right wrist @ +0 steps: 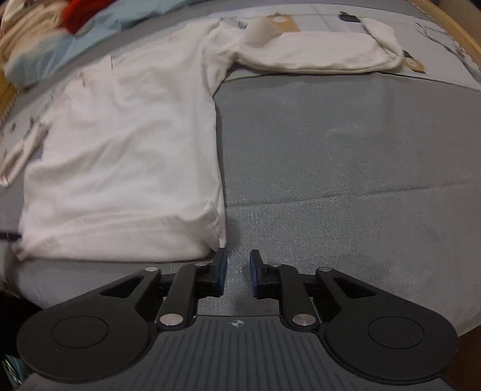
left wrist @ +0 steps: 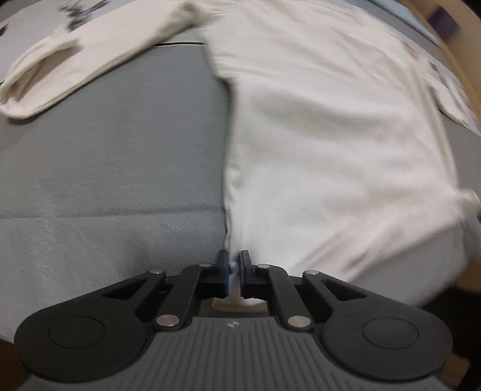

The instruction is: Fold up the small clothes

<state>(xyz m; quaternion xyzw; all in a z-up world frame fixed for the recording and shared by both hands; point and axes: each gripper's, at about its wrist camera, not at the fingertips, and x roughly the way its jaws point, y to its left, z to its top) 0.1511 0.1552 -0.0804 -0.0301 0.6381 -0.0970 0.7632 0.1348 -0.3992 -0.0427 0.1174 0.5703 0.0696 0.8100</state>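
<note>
A white long-sleeved shirt [left wrist: 330,135] lies spread on a grey fabric surface [left wrist: 114,168]. My left gripper [left wrist: 234,260] is shut on the shirt's near bottom corner, with white cloth pinched between the blue pads. One sleeve [left wrist: 78,60] stretches to the far left in the left wrist view. In the right wrist view the shirt [right wrist: 126,156] fills the left half and its sleeve [right wrist: 318,54] runs to the far right. My right gripper [right wrist: 238,267] stands open just right of the shirt's near corner, above bare grey fabric, nothing between its fingers.
A pile of light blue, red and beige cloth [right wrist: 48,33] lies at the far left in the right wrist view. A wooden edge [right wrist: 457,39] borders the surface at the right. Brown paper tags [right wrist: 279,22] lie near the shirt's collar.
</note>
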